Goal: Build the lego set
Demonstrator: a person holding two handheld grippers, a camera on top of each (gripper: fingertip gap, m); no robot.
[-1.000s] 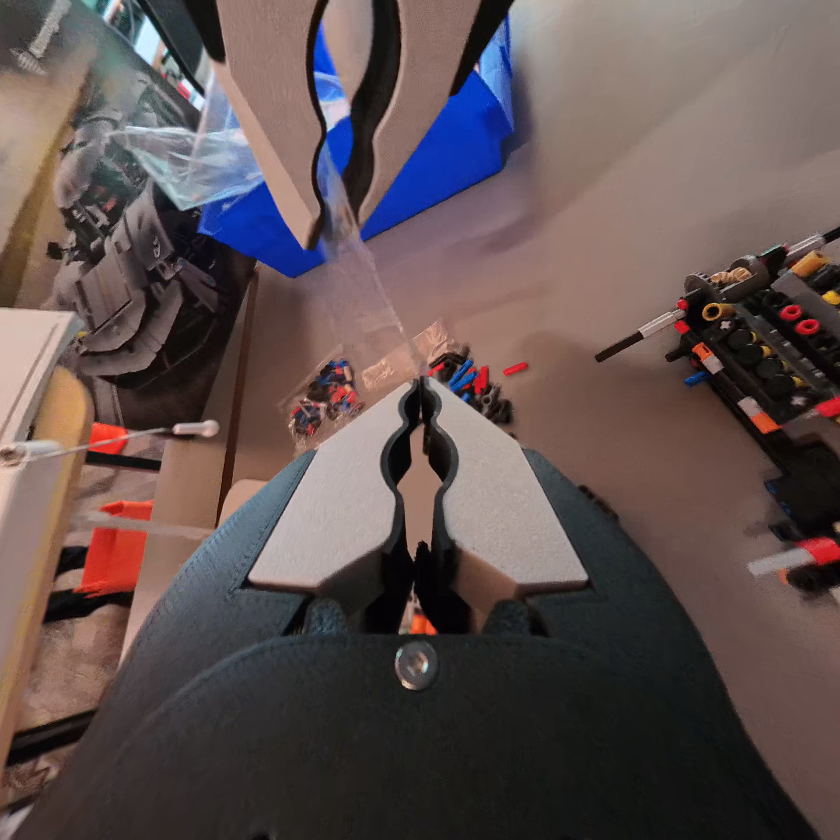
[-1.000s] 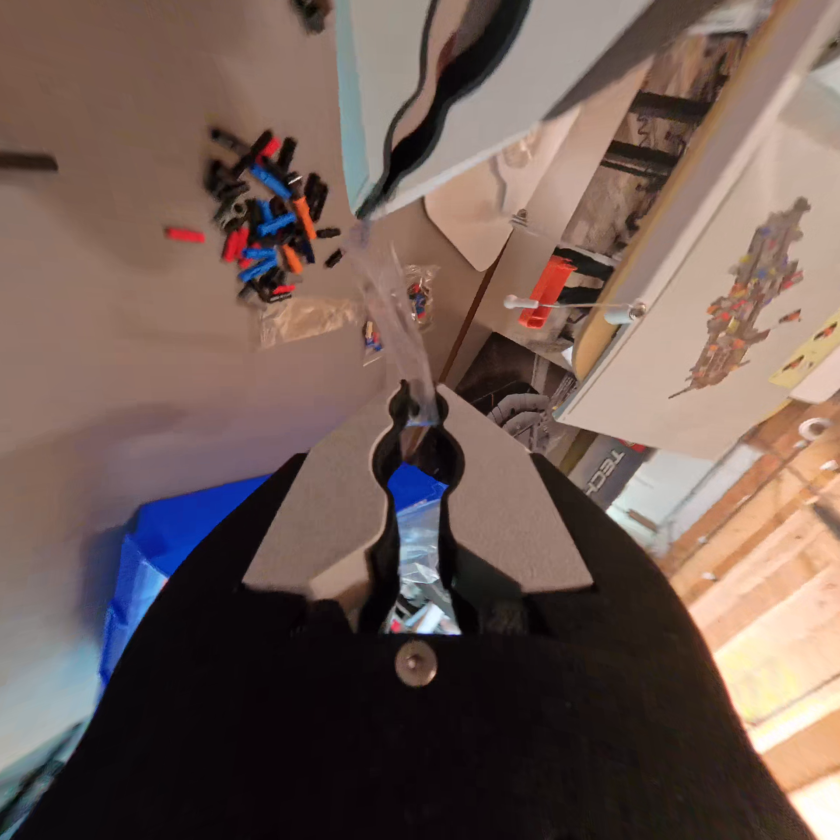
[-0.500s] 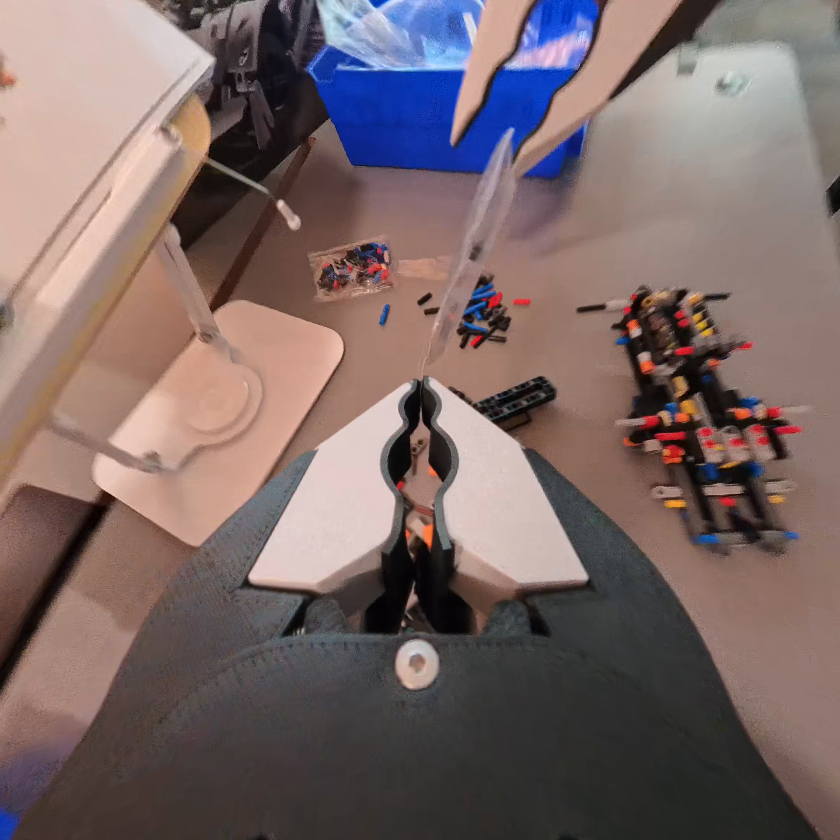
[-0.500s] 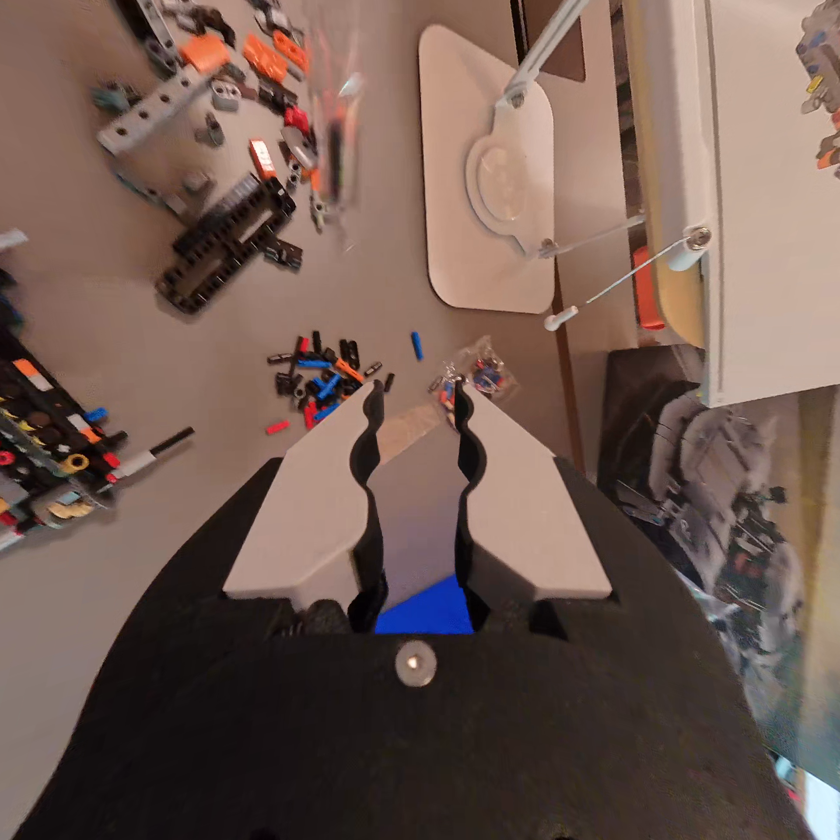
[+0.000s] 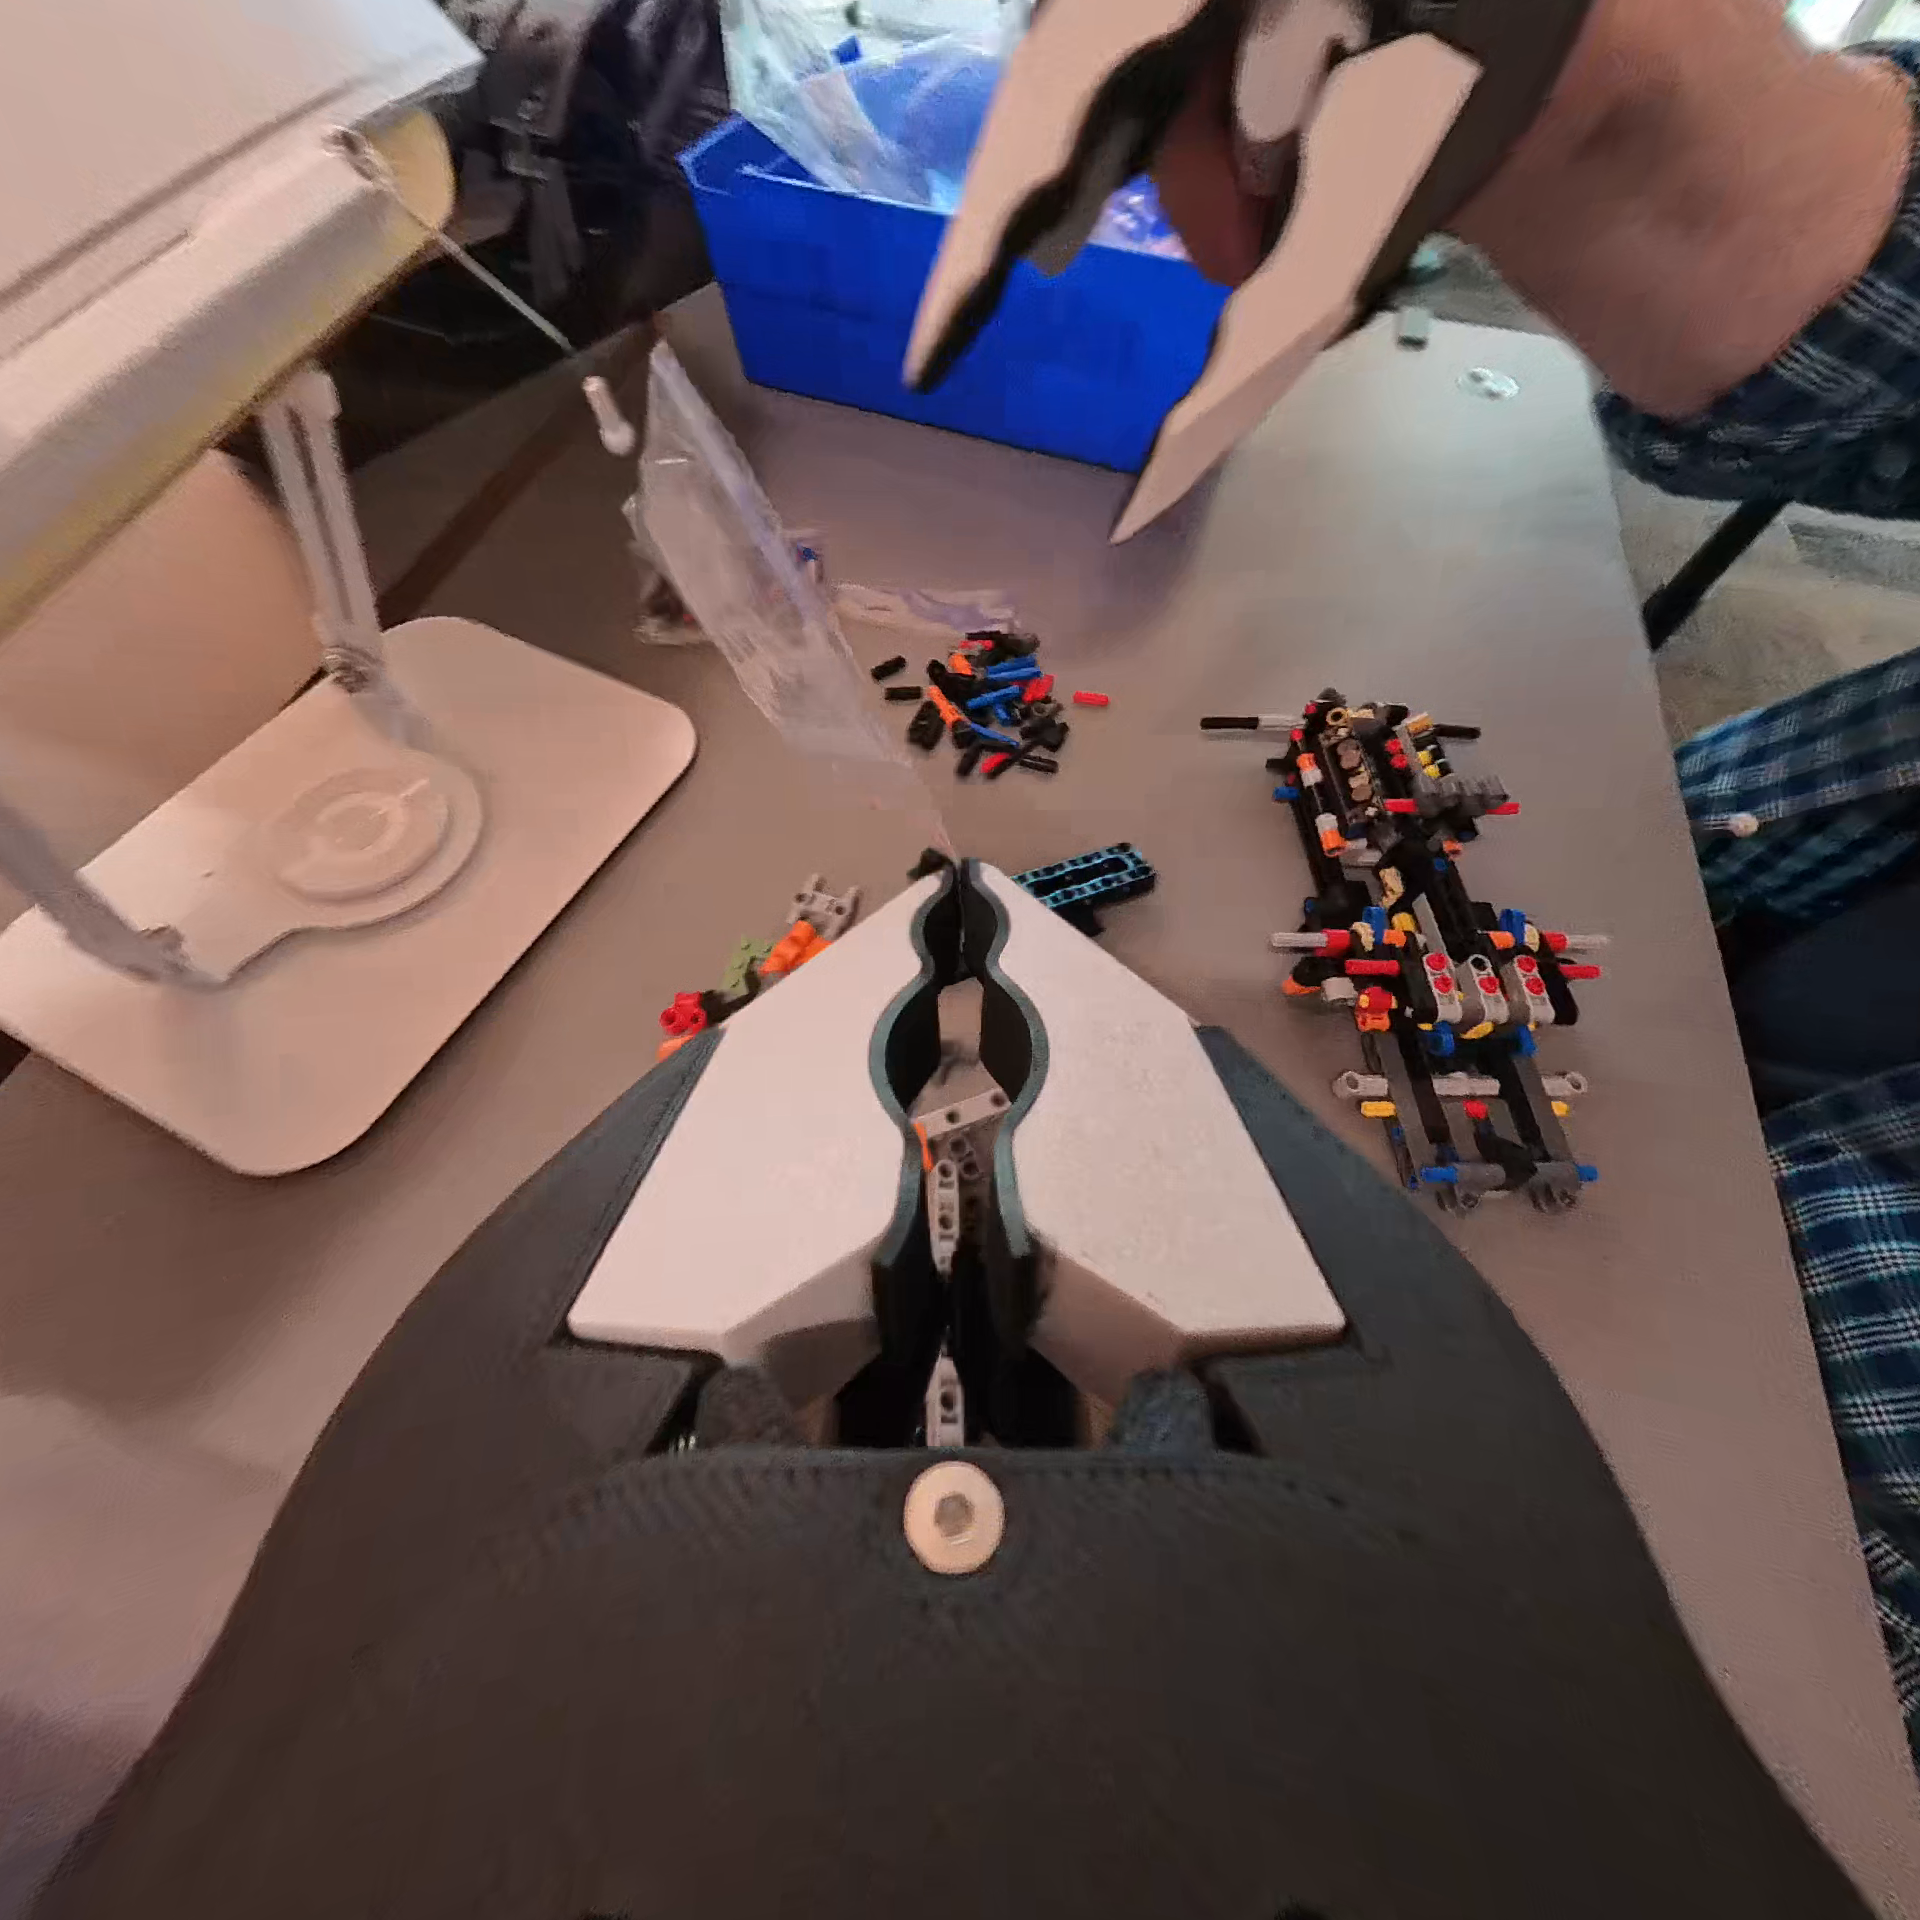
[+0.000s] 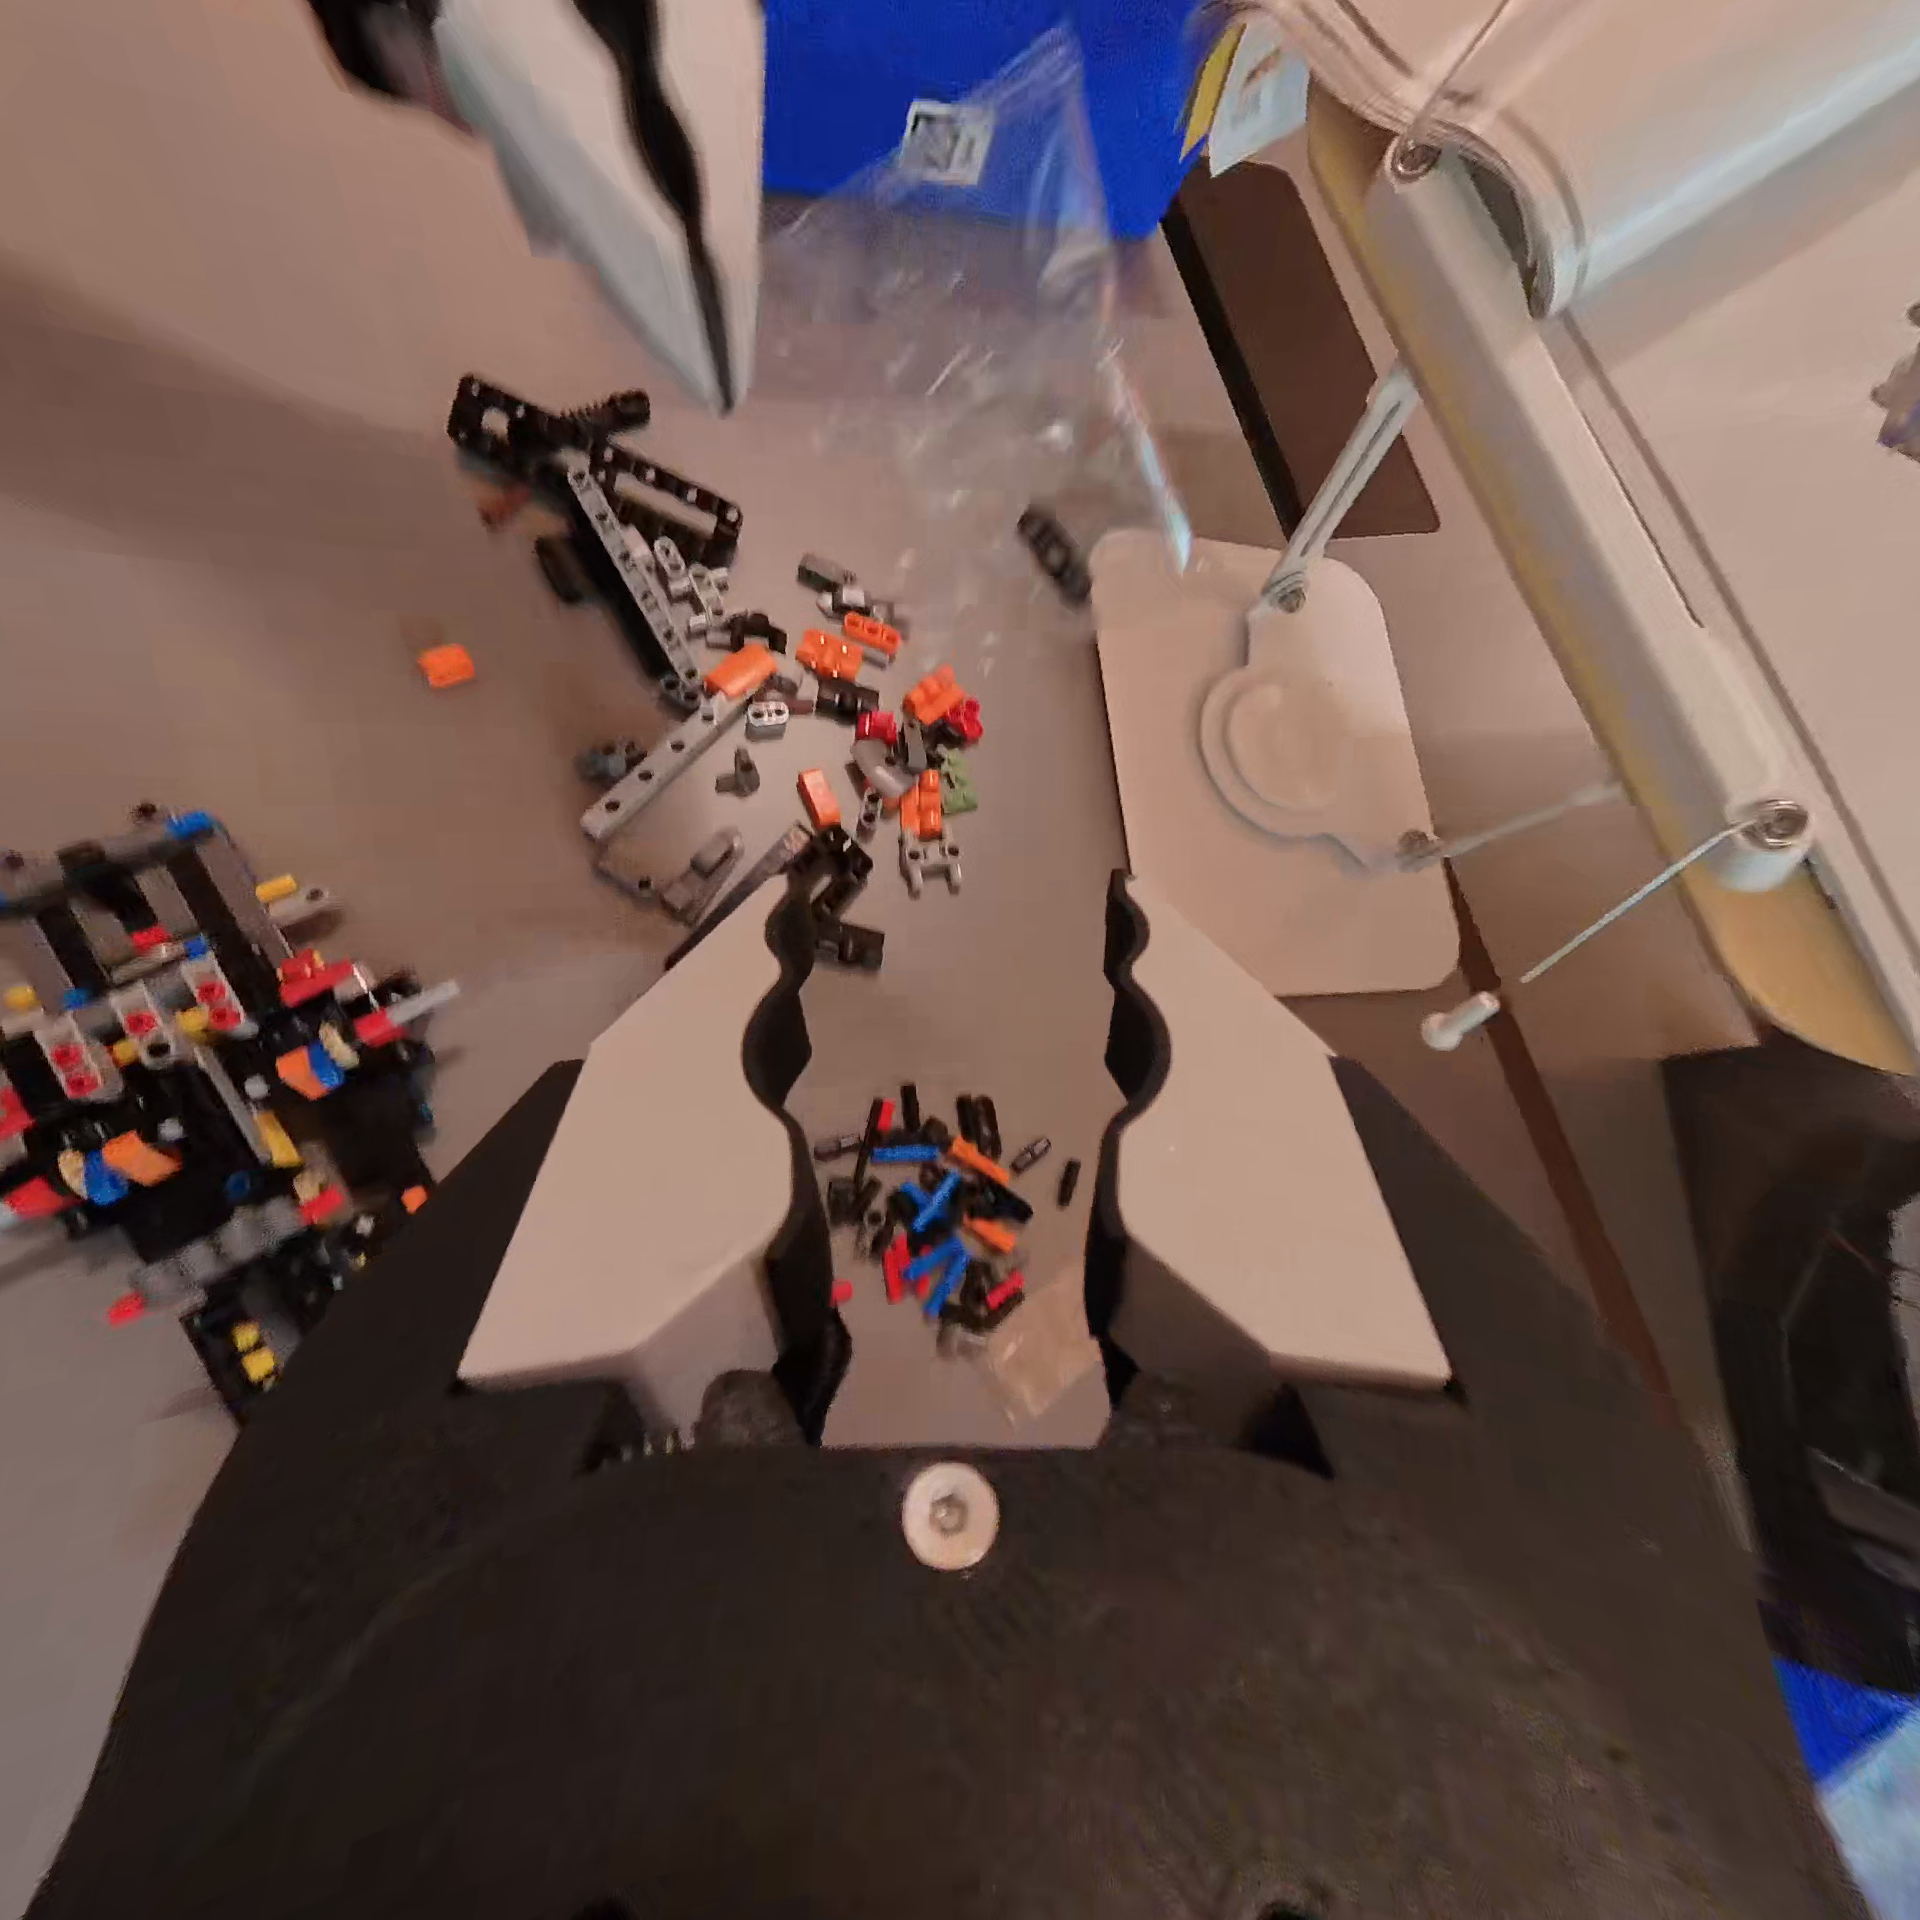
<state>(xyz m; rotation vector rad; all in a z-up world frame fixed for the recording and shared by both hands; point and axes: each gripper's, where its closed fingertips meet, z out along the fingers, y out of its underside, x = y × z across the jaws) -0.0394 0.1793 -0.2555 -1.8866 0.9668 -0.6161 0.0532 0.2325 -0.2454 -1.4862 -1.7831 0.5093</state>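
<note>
My left gripper [image 5: 958, 875] is shut on the corner of a clear plastic bag [image 5: 740, 613], which hangs limp and looks empty. It also shows at the top of the right wrist view [image 6: 720, 395], with the bag [image 6: 935, 343] beside it. My right gripper [image 6: 956, 902] is open and empty above the table; it appears in the left wrist view [image 5: 1016, 457] over the far side. Loose orange, grey and black pieces [image 6: 831, 717] lie in a heap. A pile of small pins [image 6: 940, 1216] lies under the right jaws. The partly built model [image 5: 1423, 956] lies at the right.
A blue bin [image 5: 914, 343] with bags stands at the table's far edge. A white stand base [image 5: 343, 883] holding the instruction booklet is at the left. A black frame piece [image 6: 623, 488] lies by the heap. A person's checked sleeve [image 5: 1818, 935] is at the right. One gripper's finger ends stand about 12 cm off the other's.
My right gripper let go of the bag, opened and drew away. The bag now hangs from the left gripper alone. Both views swung down to the table.
</note>
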